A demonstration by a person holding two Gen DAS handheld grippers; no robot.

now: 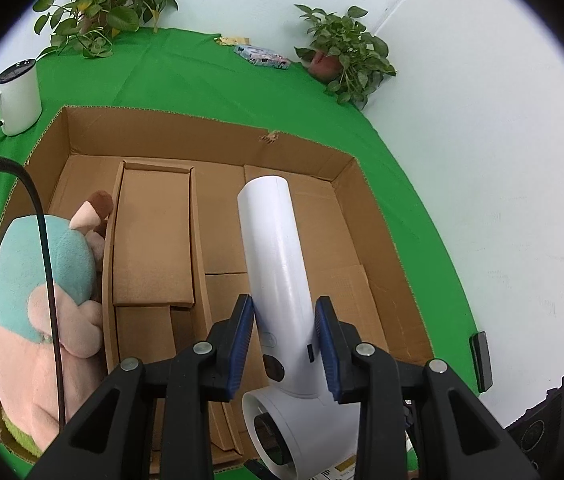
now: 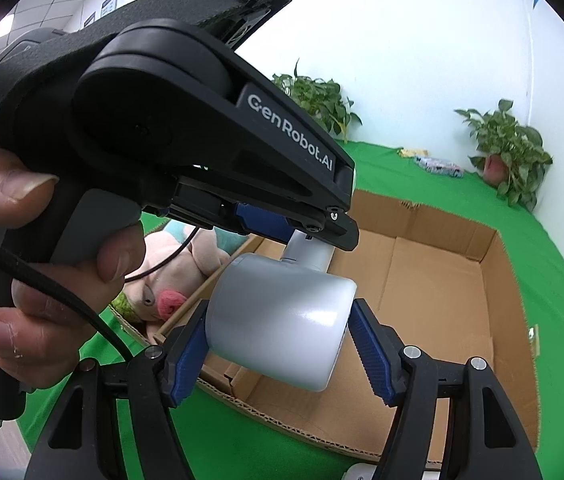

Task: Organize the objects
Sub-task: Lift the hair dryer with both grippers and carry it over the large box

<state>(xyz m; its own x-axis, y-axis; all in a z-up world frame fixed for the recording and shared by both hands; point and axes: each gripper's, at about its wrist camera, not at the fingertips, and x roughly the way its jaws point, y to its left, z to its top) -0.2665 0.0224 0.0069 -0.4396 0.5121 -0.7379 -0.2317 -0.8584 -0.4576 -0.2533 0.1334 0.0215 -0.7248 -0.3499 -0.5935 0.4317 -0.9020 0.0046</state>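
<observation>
A white hair dryer (image 1: 278, 264) hangs over the open cardboard box (image 1: 202, 136), held from both ends. My left gripper (image 1: 285, 340) is shut on its handle, blue pads pressed to both sides. In the right wrist view my right gripper (image 2: 278, 356) is shut on the dryer's fat barrel (image 2: 282, 320). A person's hand (image 2: 14, 200) holds the left gripper (image 2: 314, 234) just above it. A pink and teal plush toy (image 1: 42, 280) lies in the box's left compartment. Flat cardboard boxes (image 1: 154, 232) fill the middle. The right part of the box floor (image 2: 434, 292) is bare.
Green cloth (image 1: 210, 72) covers the table. A white mug (image 1: 18, 96) stands beyond the box's left corner. Two potted plants (image 1: 106, 4) (image 1: 346, 52) and some packets (image 1: 262, 56) sit along the back edge. A white wall (image 1: 502, 200) runs close on the right.
</observation>
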